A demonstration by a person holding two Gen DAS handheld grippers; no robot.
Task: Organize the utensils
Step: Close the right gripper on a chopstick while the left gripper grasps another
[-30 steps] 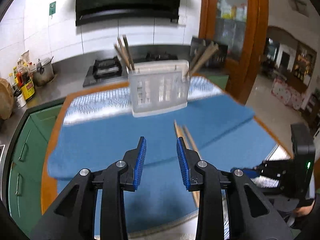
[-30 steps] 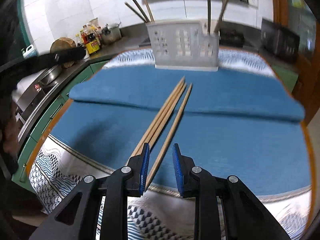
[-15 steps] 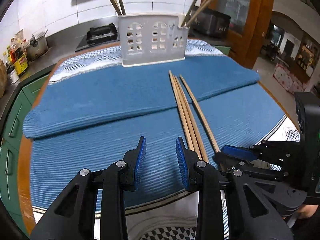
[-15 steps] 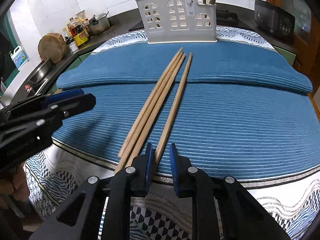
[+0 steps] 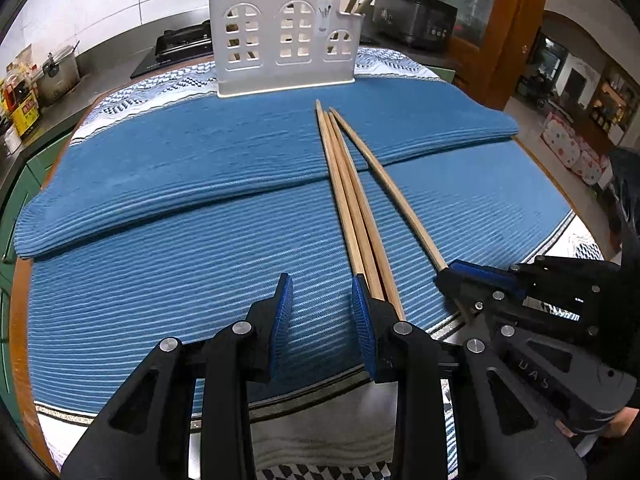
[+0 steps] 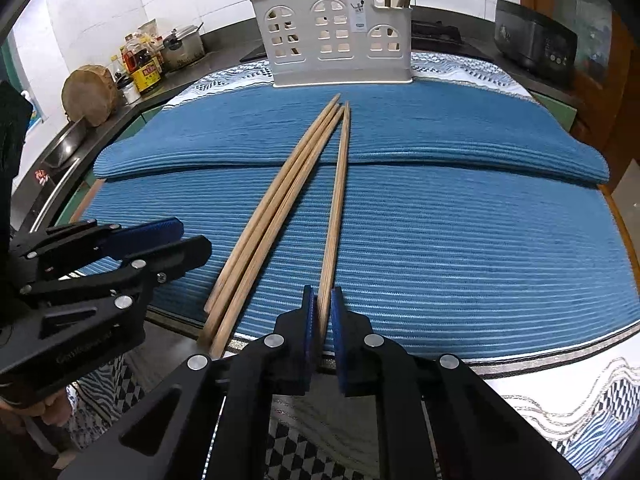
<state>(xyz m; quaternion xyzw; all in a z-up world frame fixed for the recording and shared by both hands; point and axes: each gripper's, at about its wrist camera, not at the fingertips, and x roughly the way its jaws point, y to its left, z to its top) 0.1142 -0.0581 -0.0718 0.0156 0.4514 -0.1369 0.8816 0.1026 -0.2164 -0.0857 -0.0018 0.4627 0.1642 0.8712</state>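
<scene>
Several long wooden chopsticks lie on the blue mat (image 5: 160,264). A bundle of three (image 5: 352,200) lies together, also in the right wrist view (image 6: 276,216). A single chopstick (image 6: 338,196) lies apart to their right (image 5: 384,184). My right gripper (image 6: 325,312) is shut on the near end of the single chopstick; it shows in the left wrist view (image 5: 476,276). My left gripper (image 5: 322,304) is open and empty, its right finger beside the bundle's near ends. A white utensil holder (image 5: 286,38) with chopsticks in it stands at the mat's far edge (image 6: 340,32).
A stove (image 5: 180,40) and a dark appliance (image 5: 416,14) stand behind the holder. Bottles and a pot (image 6: 180,44) line the left counter with a wooden block (image 6: 90,94). A patterned cloth (image 6: 560,392) hangs over the near table edge.
Both grippers came down and forward to the chopsticks' near ends. My right gripper narrowed and closed on the single chopstick. My left gripper stayed open.
</scene>
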